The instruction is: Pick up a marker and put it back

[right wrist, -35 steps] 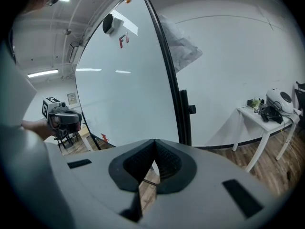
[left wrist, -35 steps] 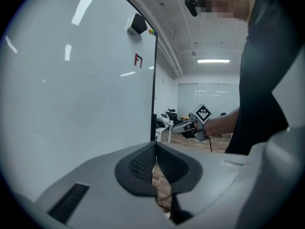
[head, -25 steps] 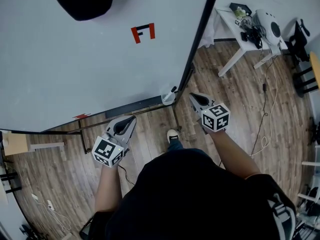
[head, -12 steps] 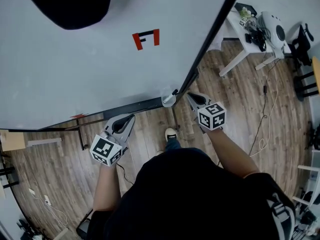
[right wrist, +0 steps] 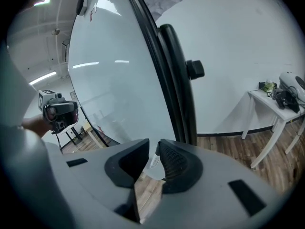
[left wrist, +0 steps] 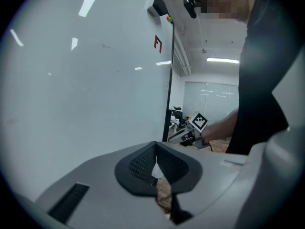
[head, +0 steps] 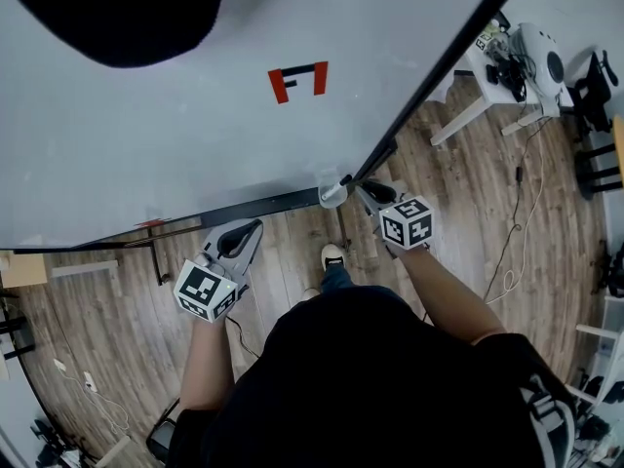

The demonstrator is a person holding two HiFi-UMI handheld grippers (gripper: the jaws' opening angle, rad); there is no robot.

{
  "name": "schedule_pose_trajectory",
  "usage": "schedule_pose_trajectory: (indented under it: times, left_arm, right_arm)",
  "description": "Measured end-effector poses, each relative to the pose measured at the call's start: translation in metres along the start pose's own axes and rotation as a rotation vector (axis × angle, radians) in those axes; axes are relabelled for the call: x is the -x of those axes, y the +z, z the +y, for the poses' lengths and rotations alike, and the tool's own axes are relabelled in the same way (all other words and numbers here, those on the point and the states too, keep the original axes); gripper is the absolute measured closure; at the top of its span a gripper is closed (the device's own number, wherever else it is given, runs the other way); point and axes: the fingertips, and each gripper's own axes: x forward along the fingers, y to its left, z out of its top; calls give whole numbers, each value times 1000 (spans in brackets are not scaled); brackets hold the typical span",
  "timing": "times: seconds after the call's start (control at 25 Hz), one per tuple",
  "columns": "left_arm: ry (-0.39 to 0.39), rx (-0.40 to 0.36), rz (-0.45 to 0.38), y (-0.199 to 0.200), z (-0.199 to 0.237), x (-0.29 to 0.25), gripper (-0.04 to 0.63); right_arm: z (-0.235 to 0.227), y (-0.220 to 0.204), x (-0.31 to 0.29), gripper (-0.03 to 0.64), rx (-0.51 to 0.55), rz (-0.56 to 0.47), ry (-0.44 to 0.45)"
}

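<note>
1. At the lower right corner of the whiteboard (head: 195,144), the marker (head: 342,179) stands with its dark end up in a small white holder (head: 330,195). The right hand-held gripper (right wrist: 154,143) is just beside it. Its jaws have just been opening and now stand apart. The white body shows in the gap between them, and no pad presses on it.
2. The first risk, I think, is a closing that comes too early or off centre. The pads would then catch only the tip, and the marker could tilt or slip away.
3. I cannot tell how the holder is fixed at the right end of the ledge (head: 255,206). A push from the side may knock it loose, and both things would fall to the floor (head: 292,252).
4. The black frame (head: 429,76) runs very near the jaws. One jaw may strike it and spoil the approach.
5. The left hand-held gripper (left wrist: 155,147) has its jaws together on nothing. It hangs near the ledge, well apart from the marker, so it brings little danger.
6. The board is smooth and glossy, with a red mark (head: 298,81) on it.
7. The floor is of wood, with cables (head: 517,232) lying on it. A white worktop (head: 468,105) with devices stands by the wall.
</note>
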Motion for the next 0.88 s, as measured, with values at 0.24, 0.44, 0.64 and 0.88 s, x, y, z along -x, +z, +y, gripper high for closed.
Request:
schedule_pose_trajectory:
  times: [0.24,0.44,0.64,0.88]
  left_arm:
    - [-3,10,9,-3,7,-1,584]
    - [3,22,15,-8,12,1,584]
    - [4,36,18,-14,13,2,583]
    - [4,43,22,-17,16,3,583]
  right_arm:
    - [-3,-13,-18,532,-15,40,5]
    - [-7,-19,-33,522,-35,59,1]
    - [-9,-25,-43,500,-52,77,-7]
    - [-10,-28,-54,500,-71,81,-6]
